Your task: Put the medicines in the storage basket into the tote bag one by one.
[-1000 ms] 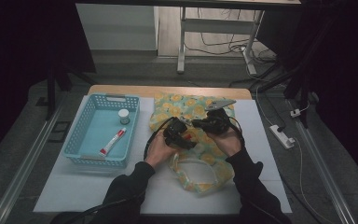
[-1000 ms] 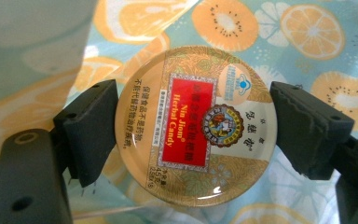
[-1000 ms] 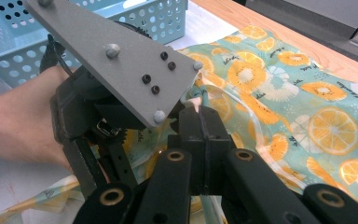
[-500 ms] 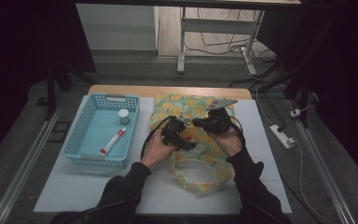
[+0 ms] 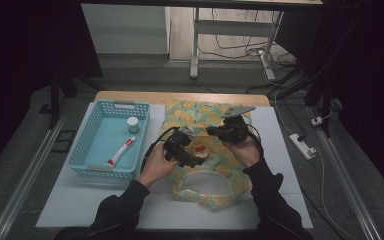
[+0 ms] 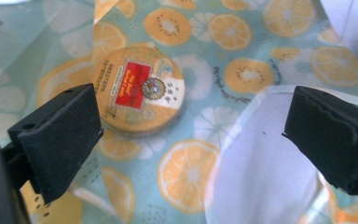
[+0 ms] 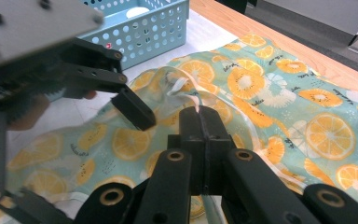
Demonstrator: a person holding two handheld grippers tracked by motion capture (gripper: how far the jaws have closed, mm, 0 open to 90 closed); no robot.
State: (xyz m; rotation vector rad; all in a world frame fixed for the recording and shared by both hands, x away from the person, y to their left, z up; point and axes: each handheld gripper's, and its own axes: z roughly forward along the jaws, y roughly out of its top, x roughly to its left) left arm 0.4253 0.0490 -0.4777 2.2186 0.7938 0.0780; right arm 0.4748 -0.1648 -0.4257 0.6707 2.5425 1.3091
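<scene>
A clear pouch printed with orange slices (image 5: 205, 112) lies on the white mat, its mouth held up. A round tin with a red label (image 6: 140, 88) rests inside the pouch (image 6: 242, 74); in the high view the tin (image 5: 199, 149) shows as a red spot. My left gripper (image 6: 191, 135) hovers over it. Its jaws have just been opening and stand wide apart with nothing between them. My right gripper (image 7: 199, 112) is shut on the pouch's thin upper edge (image 7: 186, 88) and lifts it. In the high view the left gripper (image 5: 192, 159) and the right gripper (image 5: 215, 131) face each other over the pouch.
A light blue basket (image 5: 92, 150) stands left of the pouch, with a red and white tube (image 5: 121, 151) and a small white jar (image 5: 133, 124) in it. A power strip (image 5: 302, 146) lies off the table's right edge. The wooden table edge (image 5: 180, 96) runs behind.
The left gripper has drawn back a little towards the person and risen, and its jaws stand wider. The right gripper has kept its hold on the pouch's edge.
</scene>
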